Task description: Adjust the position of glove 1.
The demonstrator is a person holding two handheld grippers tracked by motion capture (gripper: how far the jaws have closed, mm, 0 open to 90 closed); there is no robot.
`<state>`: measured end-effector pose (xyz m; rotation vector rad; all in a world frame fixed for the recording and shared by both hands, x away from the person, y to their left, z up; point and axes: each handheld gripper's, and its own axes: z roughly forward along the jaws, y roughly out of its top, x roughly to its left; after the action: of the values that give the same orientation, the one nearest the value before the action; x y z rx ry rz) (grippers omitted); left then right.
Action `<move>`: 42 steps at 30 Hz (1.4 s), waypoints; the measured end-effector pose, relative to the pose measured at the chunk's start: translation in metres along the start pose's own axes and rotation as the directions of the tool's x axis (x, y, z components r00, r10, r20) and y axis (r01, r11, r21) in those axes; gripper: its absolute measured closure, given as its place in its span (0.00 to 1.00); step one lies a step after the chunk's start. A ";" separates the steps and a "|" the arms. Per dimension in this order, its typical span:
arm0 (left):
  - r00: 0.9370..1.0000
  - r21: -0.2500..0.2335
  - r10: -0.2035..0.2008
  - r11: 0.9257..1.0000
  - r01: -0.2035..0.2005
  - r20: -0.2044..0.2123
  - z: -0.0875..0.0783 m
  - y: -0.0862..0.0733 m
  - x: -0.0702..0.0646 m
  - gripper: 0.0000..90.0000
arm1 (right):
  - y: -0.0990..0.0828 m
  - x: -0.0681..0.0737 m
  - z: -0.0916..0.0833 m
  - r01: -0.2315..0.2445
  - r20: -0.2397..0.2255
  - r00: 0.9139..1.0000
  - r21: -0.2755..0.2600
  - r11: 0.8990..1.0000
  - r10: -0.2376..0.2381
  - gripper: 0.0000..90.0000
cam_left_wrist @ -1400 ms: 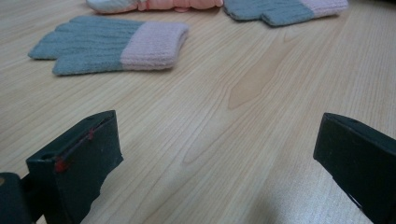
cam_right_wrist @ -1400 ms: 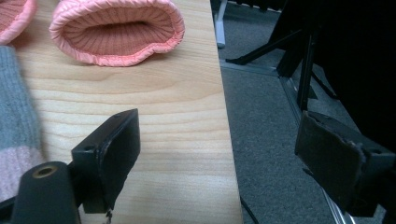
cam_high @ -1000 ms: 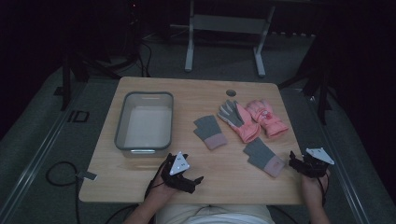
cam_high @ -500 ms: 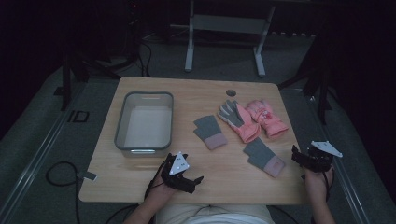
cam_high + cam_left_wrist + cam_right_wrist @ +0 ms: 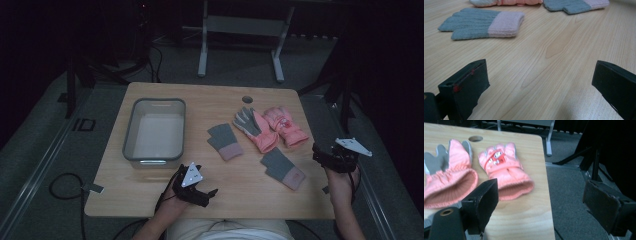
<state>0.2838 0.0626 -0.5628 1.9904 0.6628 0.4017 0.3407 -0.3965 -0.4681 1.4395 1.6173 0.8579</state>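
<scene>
A: Right claw point(image 5: 320, 156) sits lower right of the high view, jaws wide apart, nothing in 'em. Pink gloves point(image 5: 505, 167) just ahead, by the surface point(image 5: 529, 220) edge.

B: So a sloppy grab could shove one off onto the floor. Left claw point(image 5: 209, 192)?

A: Also spread, empty, bottom centre. Grey gloves point(image 5: 482, 23) lie flat; jaws might skid over w/o catching.

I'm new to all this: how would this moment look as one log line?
left claw: open, low over table | right claw: open, at table's right edge | four gloves loose | bin empty
</scene>
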 end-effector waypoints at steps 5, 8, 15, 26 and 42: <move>1.000 0.000 -0.003 1.000 0.003 0.001 0.000 0.000 0.000 0.00 | 0.012 0.006 -0.002 0.004 -0.005 1.000 -0.033 0.999 -0.004 0.15; 1.000 0.000 -0.005 1.000 0.005 0.002 0.000 0.000 0.000 0.00 | 0.016 0.008 -0.002 0.004 -0.013 1.000 -0.041 0.999 -0.004 0.15; 1.000 -0.004 -0.006 1.000 0.006 0.001 0.000 0.000 0.000 0.00 | 0.038 0.018 -0.006 0.029 -0.049 0.998 -0.089 0.996 -0.034 0.15; 1.000 -0.001 -0.005 1.000 0.005 0.004 0.000 0.000 0.000 0.00 | 0.069 0.048 -0.006 0.083 -0.152 0.983 -0.121 0.989 -0.101 0.15; 1.000 -0.001 -0.001 1.000 0.001 0.008 0.000 0.000 0.000 0.00 | 0.089 0.101 0.009 0.141 -0.323 0.932 -0.098 0.985 -0.166 0.18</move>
<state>0.2840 0.0628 -0.5629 1.9896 0.6584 0.3937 0.3849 -0.2848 -0.4055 1.1433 1.8966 1.0981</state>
